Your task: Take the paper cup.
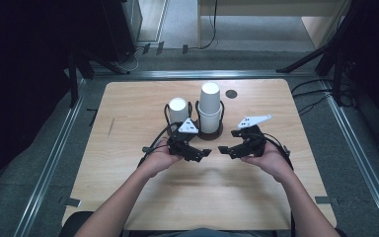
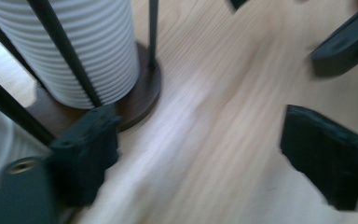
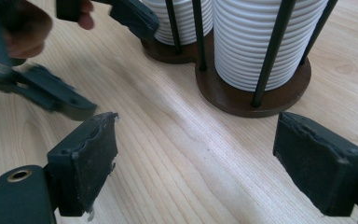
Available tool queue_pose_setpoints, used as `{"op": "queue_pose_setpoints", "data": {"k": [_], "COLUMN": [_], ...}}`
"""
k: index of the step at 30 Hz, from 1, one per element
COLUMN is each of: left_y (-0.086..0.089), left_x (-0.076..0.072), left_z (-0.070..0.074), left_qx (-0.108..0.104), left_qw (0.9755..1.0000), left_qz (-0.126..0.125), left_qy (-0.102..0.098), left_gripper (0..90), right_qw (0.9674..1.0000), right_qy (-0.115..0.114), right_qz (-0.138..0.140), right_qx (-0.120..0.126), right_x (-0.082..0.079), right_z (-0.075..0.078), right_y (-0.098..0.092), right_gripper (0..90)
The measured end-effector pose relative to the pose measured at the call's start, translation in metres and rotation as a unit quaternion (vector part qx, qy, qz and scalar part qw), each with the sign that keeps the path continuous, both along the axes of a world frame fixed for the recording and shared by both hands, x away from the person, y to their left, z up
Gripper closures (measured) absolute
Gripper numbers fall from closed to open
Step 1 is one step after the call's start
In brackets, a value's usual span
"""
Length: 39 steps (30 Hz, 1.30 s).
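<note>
Two stacks of white ribbed paper cups stand in a dark wire holder with a brown base point(image 3: 256, 100) at the middle back of the wooden table point(image 1: 128, 187). The left stack point(image 1: 177, 109) is short, the right stack point(image 1: 210, 106) taller. My left gripper point(image 1: 202, 154) and right gripper point(image 1: 226, 151) hover just in front of the holder, tips facing each other a small gap apart. Both are open with nothing between the jaws. In the left gripper view my left gripper point(image 2: 205, 158) sits beside a cup stack point(image 2: 88, 46). In the right gripper view my right gripper point(image 3: 205, 158) faces both stacks point(image 3: 261, 37).
A small dark round disc point(image 1: 231, 94) lies on the table behind and to the right of the holder. Metal floor rails point(image 1: 49, 163) run along both sides of the table. Dark stand legs point(image 1: 321, 49) and cables sit beyond the far edge.
</note>
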<state>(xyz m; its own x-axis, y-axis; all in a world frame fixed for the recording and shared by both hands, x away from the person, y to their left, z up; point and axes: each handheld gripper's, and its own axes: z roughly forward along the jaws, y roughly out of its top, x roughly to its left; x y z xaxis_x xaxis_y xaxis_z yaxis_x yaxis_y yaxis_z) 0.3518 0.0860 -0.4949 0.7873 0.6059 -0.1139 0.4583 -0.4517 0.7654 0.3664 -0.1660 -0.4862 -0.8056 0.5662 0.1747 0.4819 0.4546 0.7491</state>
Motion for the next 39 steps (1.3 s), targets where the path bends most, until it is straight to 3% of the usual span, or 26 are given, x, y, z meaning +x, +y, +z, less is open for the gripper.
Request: {"op": "queue_pose_setpoints", "data": {"k": [1,4,6,7,8,10,13,16,19,27,30,39], "left_y": [-0.001,0.002,0.009,0.010,0.010,0.010,0.012,0.012,0.013,0.012,0.009,0.009], "left_x": [-0.001,-0.004,-0.005,-0.004,-0.003,-0.004,-0.004,-0.004,-0.005,-0.006,-0.005,-0.004], "left_z": [0.000,0.000,0.003,0.004,0.004,0.006,0.010,0.013,0.011,0.012,0.014,0.015], "left_qx": [0.009,0.021,-0.011,-0.030,-0.033,-0.017,-0.014,-0.003,-0.006,-0.015,-0.010,-0.021], "left_qw": [0.9999,0.9997,0.9988,0.9971,0.9968,0.9982,0.9986,0.9982,0.9982,0.9980,0.9979,0.9975], "left_qz": [0.011,-0.009,-0.031,-0.037,-0.031,-0.028,-0.026,-0.010,-0.015,-0.029,-0.037,-0.038], "left_qy": [0.005,0.000,0.036,0.059,0.065,0.051,0.043,0.059,0.058,0.055,0.051,0.056], "left_gripper": [16.1,12.7,11.6,11.3,13.5,16.1,31.8,47.5,51.9,52.3,52.0,51.5], "right_qw": [1.0000,0.9998,0.9995,0.9990,0.9986,0.9986,0.9990,0.9989,0.9989,0.9990,0.9987,0.9984], "right_qy": [0.005,0.016,0.027,0.036,0.040,0.037,0.028,0.023,0.016,0.017,0.019,0.011], "right_qz": [0.004,0.007,0.001,0.004,0.008,0.013,0.022,0.041,0.044,0.042,0.045,0.050], "right_qx": [0.002,0.013,0.018,0.027,0.033,0.035,0.025,0.006,-0.001,-0.006,-0.015,-0.024], "right_x": [0.001,0.002,0.003,0.003,0.003,0.003,0.003,-0.001,-0.004,-0.004,-0.004,-0.003], "right_z": [0.001,0.003,0.004,0.005,0.006,0.007,0.008,0.012,0.016,0.011,0.010,0.009], "right_y": [0.000,0.000,0.000,0.000,0.000,0.000,0.000,0.003,0.006,0.006,0.006,0.005], "right_gripper": [13.8,14.5,15.7,18.9,22.3,25.6,31.4,35.4,39.4,42.6,42.2,38.8]}}
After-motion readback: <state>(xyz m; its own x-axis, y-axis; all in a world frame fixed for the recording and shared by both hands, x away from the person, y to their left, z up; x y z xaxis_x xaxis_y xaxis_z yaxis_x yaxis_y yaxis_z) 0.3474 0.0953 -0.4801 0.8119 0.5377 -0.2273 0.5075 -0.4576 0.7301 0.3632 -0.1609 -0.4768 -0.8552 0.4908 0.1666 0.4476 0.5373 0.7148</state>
